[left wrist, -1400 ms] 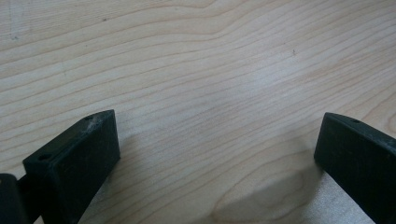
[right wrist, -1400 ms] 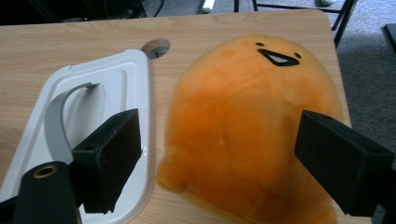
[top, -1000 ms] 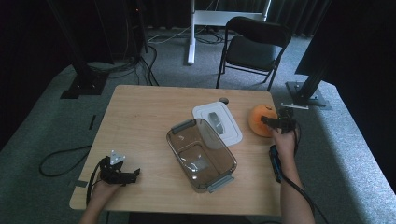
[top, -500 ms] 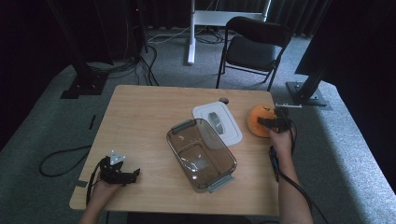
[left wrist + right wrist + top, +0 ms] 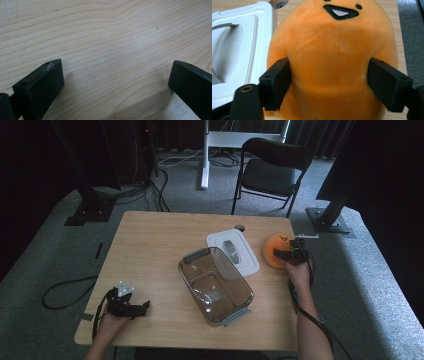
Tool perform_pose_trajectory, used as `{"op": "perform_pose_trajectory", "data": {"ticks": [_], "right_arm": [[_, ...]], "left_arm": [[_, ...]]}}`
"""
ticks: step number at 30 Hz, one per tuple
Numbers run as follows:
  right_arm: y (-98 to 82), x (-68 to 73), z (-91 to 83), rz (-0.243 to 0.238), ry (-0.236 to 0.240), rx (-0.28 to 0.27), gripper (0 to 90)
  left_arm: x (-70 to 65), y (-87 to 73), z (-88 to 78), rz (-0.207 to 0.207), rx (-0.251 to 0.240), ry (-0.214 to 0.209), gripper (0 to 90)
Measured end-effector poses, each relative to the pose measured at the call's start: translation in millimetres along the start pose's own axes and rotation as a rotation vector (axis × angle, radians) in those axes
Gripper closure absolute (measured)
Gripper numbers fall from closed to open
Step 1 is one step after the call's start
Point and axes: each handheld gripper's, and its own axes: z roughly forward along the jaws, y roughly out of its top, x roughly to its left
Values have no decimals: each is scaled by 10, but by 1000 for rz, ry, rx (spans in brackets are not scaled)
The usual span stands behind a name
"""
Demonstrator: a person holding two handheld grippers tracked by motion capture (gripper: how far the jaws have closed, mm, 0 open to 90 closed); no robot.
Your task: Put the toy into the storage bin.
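A clear plastic container sits open mid-tabletop, its white lid touching its far corner. A black folding chair stands beyond.

orange plush toy: top and base cropped in right gripper view, flanks hidden behind the jaws. White lid at 9 o'clock cut by frame edge.

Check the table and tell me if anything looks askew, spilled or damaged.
Nothing is spilled or broken. The clear container sits at a slant to the table edges, open and empty, its white lid lying beside it. The right gripper has just been closing, its jaws at both sides of the orange plush toy.
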Motion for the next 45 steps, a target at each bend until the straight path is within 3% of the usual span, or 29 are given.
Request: {"op": "perform_pose_trajectory", "data": {"ticks": [10,15,45], "right_arm": [[3,18,-88,-40,-19,-13,598],[42,12,-191,-28,-29,-34,685],[173,293,-794,-132,76,-120,684]], "left_arm": [[-3,-7,-6,-6,-1,3,6],[-2,-8,-6,-7,-1,5,5],[3,-5,-4,-9,0,7,5]]}}
